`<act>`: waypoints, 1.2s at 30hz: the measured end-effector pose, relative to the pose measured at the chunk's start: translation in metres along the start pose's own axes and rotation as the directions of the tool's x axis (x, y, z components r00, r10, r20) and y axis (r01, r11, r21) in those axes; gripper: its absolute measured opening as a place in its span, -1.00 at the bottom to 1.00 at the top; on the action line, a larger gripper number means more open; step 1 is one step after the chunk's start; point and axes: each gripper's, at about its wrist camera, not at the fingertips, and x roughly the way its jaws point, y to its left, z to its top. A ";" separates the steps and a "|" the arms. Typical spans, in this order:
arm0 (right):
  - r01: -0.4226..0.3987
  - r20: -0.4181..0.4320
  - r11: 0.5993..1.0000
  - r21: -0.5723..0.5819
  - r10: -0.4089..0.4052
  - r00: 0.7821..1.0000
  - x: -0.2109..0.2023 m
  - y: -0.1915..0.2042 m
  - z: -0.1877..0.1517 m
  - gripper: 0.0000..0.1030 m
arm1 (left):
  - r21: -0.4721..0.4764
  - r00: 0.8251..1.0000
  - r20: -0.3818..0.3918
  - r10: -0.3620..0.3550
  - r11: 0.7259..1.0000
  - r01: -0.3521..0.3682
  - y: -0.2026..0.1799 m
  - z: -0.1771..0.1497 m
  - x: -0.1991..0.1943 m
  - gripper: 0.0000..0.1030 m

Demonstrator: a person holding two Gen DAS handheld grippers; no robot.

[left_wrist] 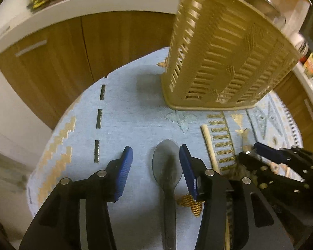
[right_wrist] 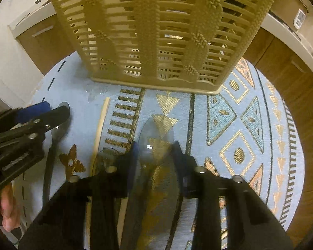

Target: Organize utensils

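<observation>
Left wrist view: left gripper (left_wrist: 155,156) low over the round blue rug (left_wrist: 123,108), fingers spread wide. A dark translucent spoon (left_wrist: 167,166) lies flat on the rug between them, bowl forward, much nearer the right-hand pad (left_wrist: 186,166); whether it touches that pad cannot be told. Beige slatted basket (left_wrist: 223,48) stands on the rug ahead and to the right. A pale wooden stick (left_wrist: 209,148) lies just right of the spoon. Right gripper (left_wrist: 252,149) enters from the right edge, low over the rug.

Right wrist view: right gripper (right_wrist: 156,145) angled down at the rug (right_wrist: 229,112), fingers part-way closed around a clear spoon (right_wrist: 156,133), its bowl jutting past the tips (contact with the pads cannot be told; the spoon appears to lie on the rug). Only here: the basket (right_wrist: 156,31) seen front-on and the rug's triangle pattern. The stick (right_wrist: 102,120) lies left of the fingers. Left gripper (right_wrist: 54,108) comes in from the left, over the dark spoon (right_wrist: 52,145); bare fingers (right_wrist: 7,210) show at the lower left edge.
</observation>
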 end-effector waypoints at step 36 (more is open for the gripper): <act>-0.274 0.584 0.956 -0.105 0.282 0.762 -0.178 -0.068 -0.017 -0.43 | 0.039 0.775 0.599 -0.204 0.973 0.226 -0.062 -0.005 -0.159 -0.89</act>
